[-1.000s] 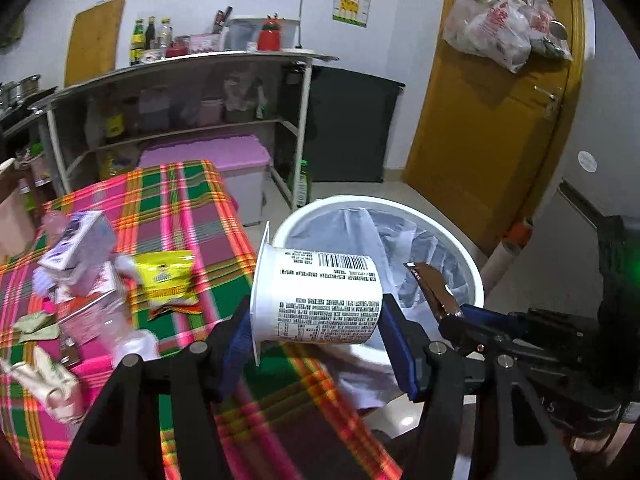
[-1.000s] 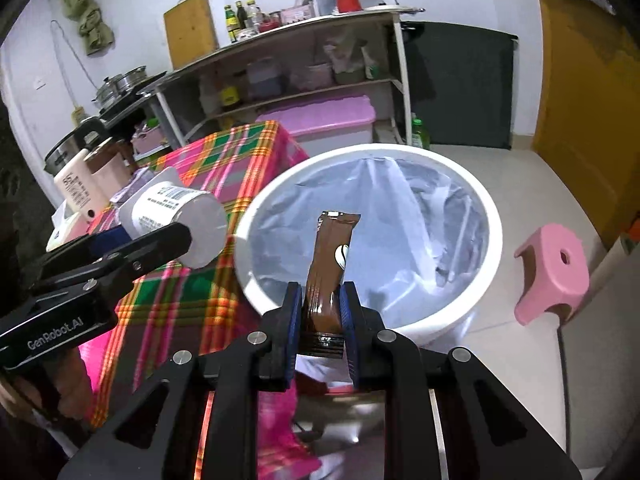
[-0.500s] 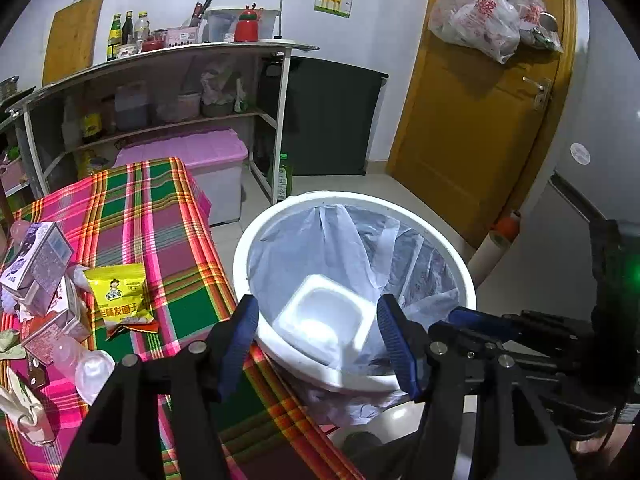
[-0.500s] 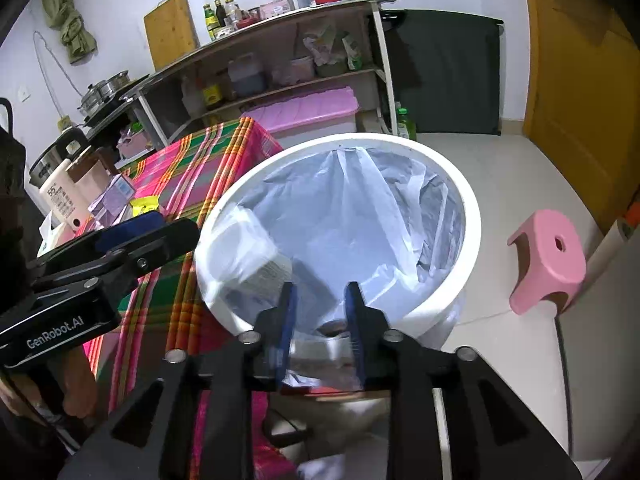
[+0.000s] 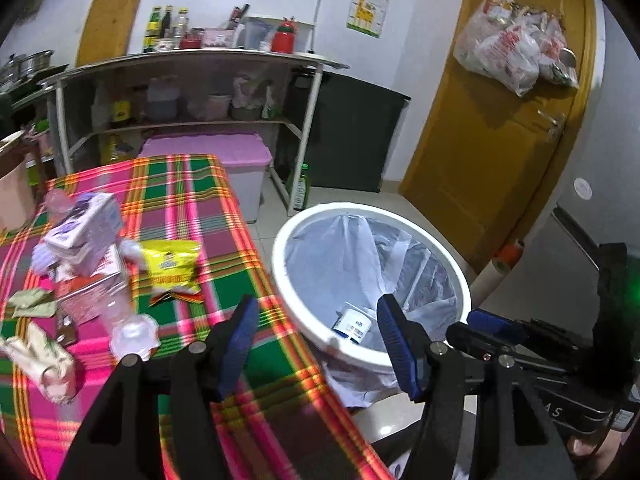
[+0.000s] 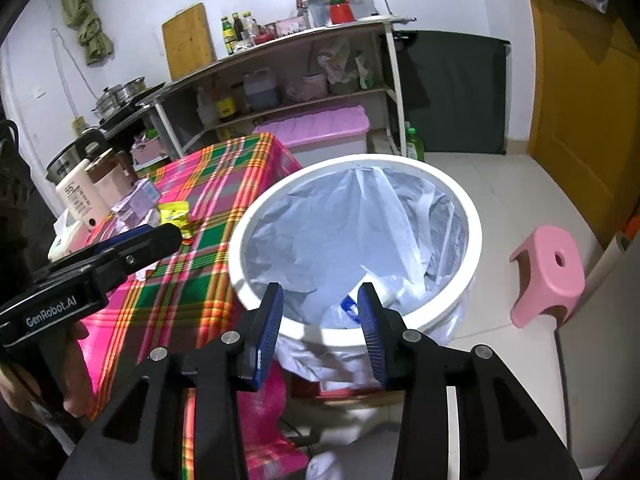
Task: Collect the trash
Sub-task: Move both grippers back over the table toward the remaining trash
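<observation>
Left hand-held gripper [image 5: 316, 328] open, empty; right hand-held gripper [image 6: 320, 312] opening, empty. Only right view shows pink stool [image 6: 548, 272]; left view shows yellow packet [image 5: 172, 268] on worktop [image 5: 192, 200], cup [image 5: 354, 322] in bin [image 5: 460, 276].

Left tongs [image 5: 314, 344] agape, empty; right tongs [image 6: 320, 320] opening, empty.

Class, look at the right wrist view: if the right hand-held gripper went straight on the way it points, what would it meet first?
Most likely the near rim of the white bin, then its plastic liner. The right hand-held gripper, its jaws opening, holds nothing; depth is unclear.
</observation>
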Available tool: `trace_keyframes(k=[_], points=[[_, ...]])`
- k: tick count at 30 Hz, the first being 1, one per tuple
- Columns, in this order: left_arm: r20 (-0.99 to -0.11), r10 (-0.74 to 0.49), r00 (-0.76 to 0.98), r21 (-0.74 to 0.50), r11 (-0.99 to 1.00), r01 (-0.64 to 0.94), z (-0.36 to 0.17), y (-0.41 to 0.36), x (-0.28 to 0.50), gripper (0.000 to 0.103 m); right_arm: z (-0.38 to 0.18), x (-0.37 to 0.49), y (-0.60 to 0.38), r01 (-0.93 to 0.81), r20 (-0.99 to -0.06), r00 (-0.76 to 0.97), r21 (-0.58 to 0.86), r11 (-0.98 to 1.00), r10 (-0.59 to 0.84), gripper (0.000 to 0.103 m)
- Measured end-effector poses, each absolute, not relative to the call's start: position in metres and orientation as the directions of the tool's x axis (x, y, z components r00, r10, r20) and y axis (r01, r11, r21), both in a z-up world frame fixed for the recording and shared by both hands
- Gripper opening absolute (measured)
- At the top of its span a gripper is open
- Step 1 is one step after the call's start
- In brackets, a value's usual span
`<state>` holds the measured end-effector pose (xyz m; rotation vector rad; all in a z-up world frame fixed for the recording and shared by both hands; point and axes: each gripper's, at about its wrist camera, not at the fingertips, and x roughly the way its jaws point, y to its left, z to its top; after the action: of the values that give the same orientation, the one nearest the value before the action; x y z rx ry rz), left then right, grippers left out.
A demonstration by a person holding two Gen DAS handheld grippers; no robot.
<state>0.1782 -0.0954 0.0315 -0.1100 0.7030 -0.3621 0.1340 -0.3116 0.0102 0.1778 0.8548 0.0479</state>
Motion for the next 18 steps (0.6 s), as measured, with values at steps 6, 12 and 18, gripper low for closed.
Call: trace_keyframes(k=[6,12,18], points=[[-0.605,-0.307,0.735,-0.212,0.951,0.224,0.036,-0.074,0.159,0.064,0.021,0.124,-0.292,-0.021,-0.732,0.670,0.155,0.988,0.129,0.040],[-0.601,-0.255,0.757,-0.203,0.965,0.164,0.034,-0.051,0.138,0.064,0.024,0.120,-0.264,-0.079,-0.735,0.660,0.133,0.988,0.152,0.040],[-0.609,-0.198,0.768,-0.175,0.978,0.114,0.029,-0.032,0.121,0.064,0.022,0.119,-0.242,-0.140,-0.728,0.654,0.153,0.978,0.207,0.040]])
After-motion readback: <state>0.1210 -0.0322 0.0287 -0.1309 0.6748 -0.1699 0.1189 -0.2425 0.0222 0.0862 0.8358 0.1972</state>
